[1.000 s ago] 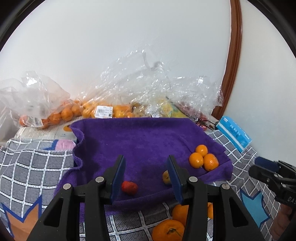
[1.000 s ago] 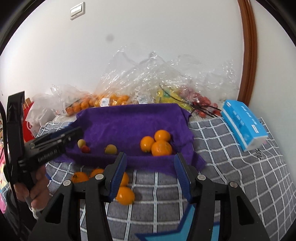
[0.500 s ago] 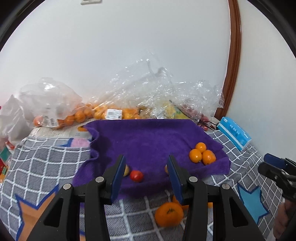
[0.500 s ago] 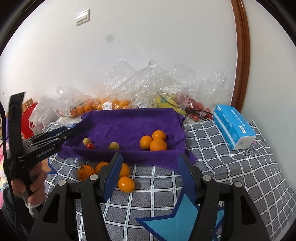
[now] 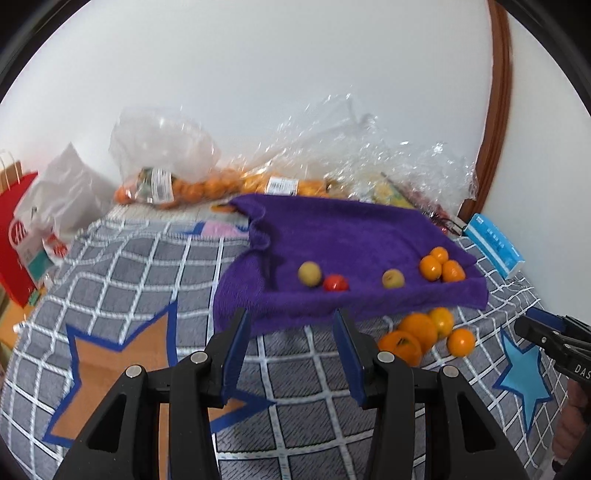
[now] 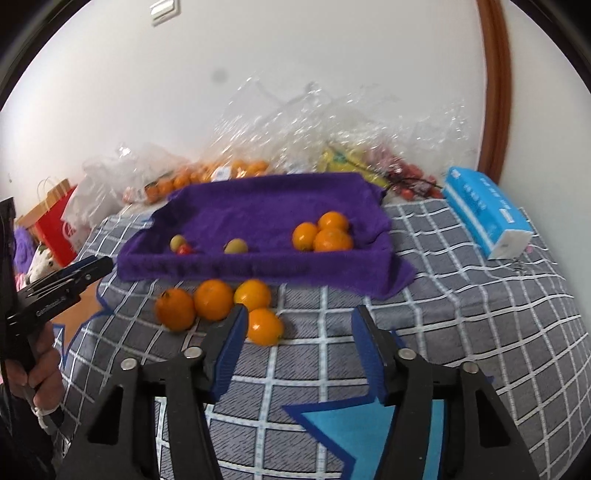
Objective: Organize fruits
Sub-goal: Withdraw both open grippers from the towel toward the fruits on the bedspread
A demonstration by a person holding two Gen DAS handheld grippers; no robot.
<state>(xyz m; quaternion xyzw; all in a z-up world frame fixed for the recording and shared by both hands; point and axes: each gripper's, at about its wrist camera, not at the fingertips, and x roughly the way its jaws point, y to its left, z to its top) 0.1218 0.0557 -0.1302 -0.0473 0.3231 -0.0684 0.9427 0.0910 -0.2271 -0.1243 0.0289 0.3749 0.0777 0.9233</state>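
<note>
Your right hand-held gripper (image 6: 299,325), closing on nothing, is nearer: the closest orange (image 6: 263,326) lies at 9 o'clock, touching its left pad.

A grey checked bedspread (image 6: 461,295) with blue and orange stars fills the lower frame. At the right edge lies a blue tissue pack (image 6: 487,212). A red paper bag (image 5: 16,236) stands at the far left, a white plastic bag (image 5: 74,192) beside it. A wall switch (image 6: 165,8) sits upper left, brown door trim (image 6: 496,85) upper right.
</note>
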